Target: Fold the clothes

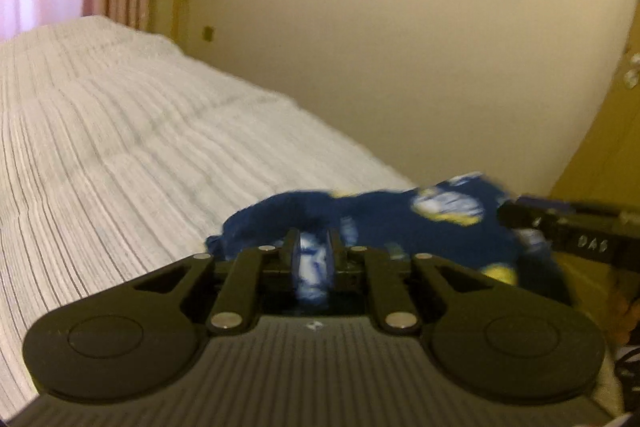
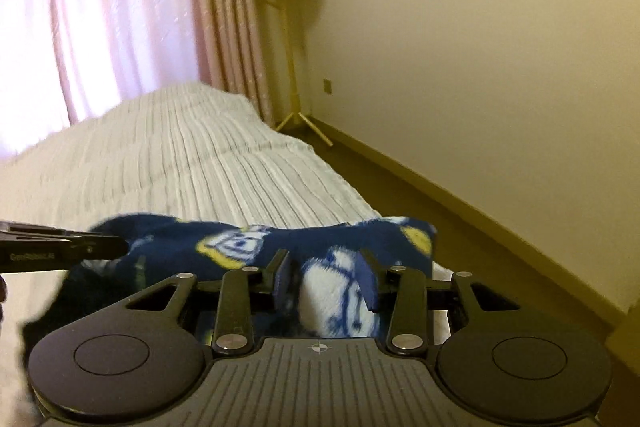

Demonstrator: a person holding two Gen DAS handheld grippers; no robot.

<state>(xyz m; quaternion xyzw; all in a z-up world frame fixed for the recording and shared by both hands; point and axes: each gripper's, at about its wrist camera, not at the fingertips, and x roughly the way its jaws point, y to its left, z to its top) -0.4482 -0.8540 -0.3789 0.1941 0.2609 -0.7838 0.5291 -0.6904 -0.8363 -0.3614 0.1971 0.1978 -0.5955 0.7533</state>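
Between my left fingers (image 1: 314,247) I pinch a fold of the blue printed cloth (image 1: 400,219), clamped tight. My right fingers (image 2: 326,267) grip it too, at 3 o'clock from the left. Beyond, at 12 o'clock, the striped bedspread (image 2: 192,163) runs toward pink curtains (image 2: 100,7).

A bed (image 2: 192,163) with a white ribbed cover runs toward bright pink curtains (image 2: 100,19) at the far left; cream wall (image 2: 460,67) right, brown floor (image 2: 460,227) between.
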